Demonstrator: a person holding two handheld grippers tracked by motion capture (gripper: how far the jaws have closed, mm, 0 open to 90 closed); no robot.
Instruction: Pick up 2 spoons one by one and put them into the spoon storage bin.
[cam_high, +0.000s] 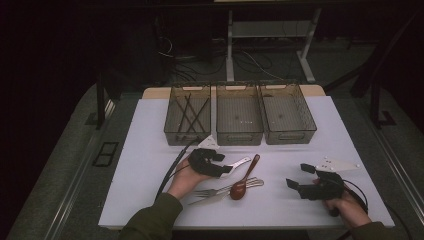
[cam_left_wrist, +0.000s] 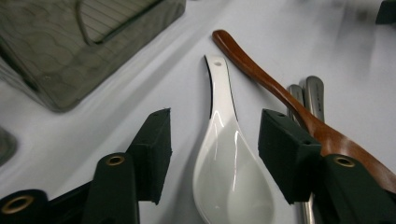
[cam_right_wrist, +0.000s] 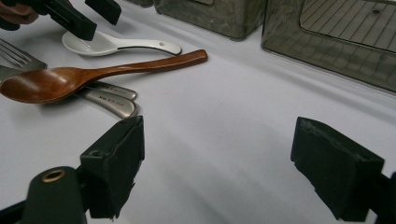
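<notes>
Nearest the lens, left of the wooden spoon (cam_high: 243, 181), the left gripper (cam_left_wrist: 215, 154) straddles the white ceramic spoon (cam_left_wrist: 229, 172), its jaws spread on either side of the bowl and not touching it. Just beside the wooden spoon lie that white spoon and two metal forks (cam_high: 215, 192), partly beneath it. Well right of the wooden spoon, the right gripper (cam_right_wrist: 238, 163) gapes wide over bare table (cam_high: 150, 150).

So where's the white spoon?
In the left gripper view, the white spoon lies on the table between the open left claw, beside the brown wooden spoon.
</notes>
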